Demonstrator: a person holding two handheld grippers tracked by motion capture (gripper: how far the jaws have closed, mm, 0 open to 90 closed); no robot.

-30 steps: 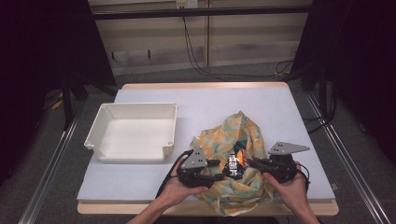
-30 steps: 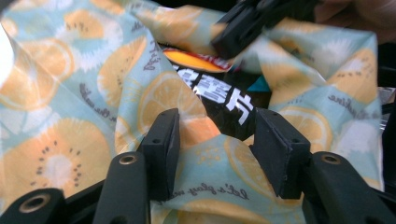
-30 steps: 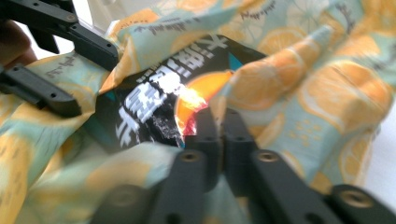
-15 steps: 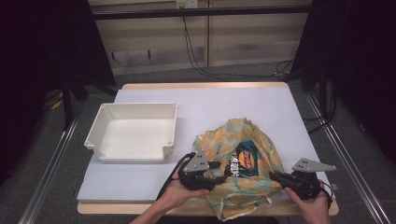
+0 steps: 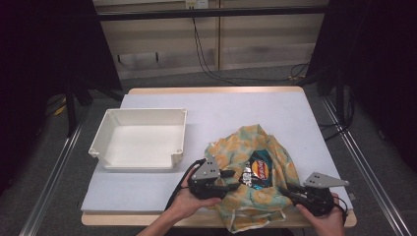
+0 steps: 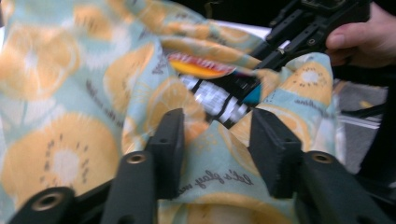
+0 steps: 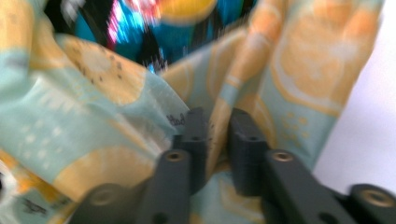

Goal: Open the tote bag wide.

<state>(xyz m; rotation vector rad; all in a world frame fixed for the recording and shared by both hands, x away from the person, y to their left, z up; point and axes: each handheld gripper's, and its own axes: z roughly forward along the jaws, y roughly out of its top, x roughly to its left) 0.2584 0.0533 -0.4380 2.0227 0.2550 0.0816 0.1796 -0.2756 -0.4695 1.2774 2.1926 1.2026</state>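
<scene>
A cloth bag (image 5: 236, 147) printed with orange fruit slices lies at the table's near right, its mouth spread wide. Inside lies a shiny snack packet (image 5: 258, 169), blue, black and orange, also seen as the packet (image 6: 219, 93). My left gripper (image 5: 235, 178) is at the bag's left rim. Its jaws have just been closing and stand apart around a hump of cloth (image 6: 219, 163). My right gripper (image 5: 285, 191) is at the right rim. Its jaws have just been opening, and a fold of cloth (image 7: 217, 126) hangs in the narrow gap.
An empty white tray (image 5: 137, 161) sits left of the bag on the white tabletop (image 5: 221, 113). Both hands reach in over the near table edge. The right hand (image 6: 359, 32) shows beyond the bag in the left gripper view.
My right gripper has moved right and toward the near edge, drawing the bag's rim with it. The mouth is wider and more of the packet shows. The left gripper has stayed put.
</scene>
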